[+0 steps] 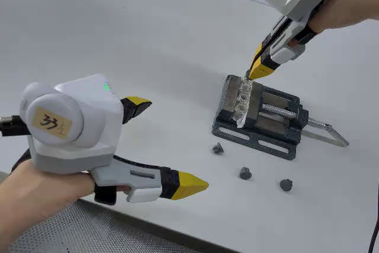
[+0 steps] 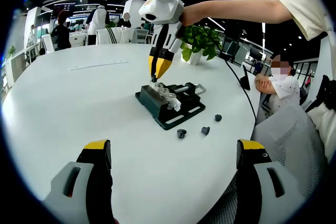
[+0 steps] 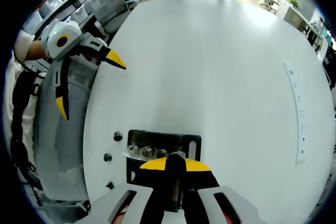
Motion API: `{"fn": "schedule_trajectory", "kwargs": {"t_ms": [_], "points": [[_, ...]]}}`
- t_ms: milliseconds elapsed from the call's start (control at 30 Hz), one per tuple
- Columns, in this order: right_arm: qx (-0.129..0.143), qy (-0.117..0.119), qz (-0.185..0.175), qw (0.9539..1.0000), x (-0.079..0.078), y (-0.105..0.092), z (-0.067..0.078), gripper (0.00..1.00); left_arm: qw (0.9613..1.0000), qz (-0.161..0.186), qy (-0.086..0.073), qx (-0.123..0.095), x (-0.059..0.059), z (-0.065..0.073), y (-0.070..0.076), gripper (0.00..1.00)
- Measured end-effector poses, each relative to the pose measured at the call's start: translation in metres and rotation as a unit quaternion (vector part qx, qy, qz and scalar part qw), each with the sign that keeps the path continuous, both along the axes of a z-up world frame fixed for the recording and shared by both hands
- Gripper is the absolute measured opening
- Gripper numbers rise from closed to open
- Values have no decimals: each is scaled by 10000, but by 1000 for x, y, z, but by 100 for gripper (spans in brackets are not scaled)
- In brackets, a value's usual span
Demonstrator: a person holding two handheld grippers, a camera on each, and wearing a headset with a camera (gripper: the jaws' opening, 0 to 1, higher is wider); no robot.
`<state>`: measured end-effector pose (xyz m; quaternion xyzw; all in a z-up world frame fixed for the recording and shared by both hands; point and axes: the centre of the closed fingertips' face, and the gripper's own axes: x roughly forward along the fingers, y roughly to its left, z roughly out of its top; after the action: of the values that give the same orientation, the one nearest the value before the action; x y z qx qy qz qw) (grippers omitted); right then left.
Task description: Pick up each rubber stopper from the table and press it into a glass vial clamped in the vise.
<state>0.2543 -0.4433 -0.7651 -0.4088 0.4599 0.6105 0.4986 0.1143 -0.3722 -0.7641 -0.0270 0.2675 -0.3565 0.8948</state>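
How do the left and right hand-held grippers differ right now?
The left hand-held gripper is wide open and empty; the right hand-held gripper is shut on a rubber stopper. The left hangs near the table edge; the right tips down over the vials in the vise. Both have yellow tips.

You have three dark stoppers [image 1: 245, 173] loose on the table [image 1: 118, 39] beside the black vise [image 1: 283, 121]; a fourth stopper [image 1: 249, 77] hangs over its upright clear vials [image 1: 241, 98].
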Motion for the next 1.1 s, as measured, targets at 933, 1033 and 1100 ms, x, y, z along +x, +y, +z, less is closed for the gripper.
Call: {"fn": "schedule_trajectory", "kwargs": {"t_ms": [933, 1033, 1100], "points": [[-127, -155, 155, 9997, 3, 0, -1, 6, 10000, 22, -47, 20, 2, 0, 1, 99], [-131, -174, 176, 9996, 4, 0, -1, 6, 10000, 25, -43, 23, 2, 0, 1, 99], [-120, -173, 177, 9996, 5, 0, -1, 6, 10000, 22, -37, 25, 2, 0, 1, 99]]}}
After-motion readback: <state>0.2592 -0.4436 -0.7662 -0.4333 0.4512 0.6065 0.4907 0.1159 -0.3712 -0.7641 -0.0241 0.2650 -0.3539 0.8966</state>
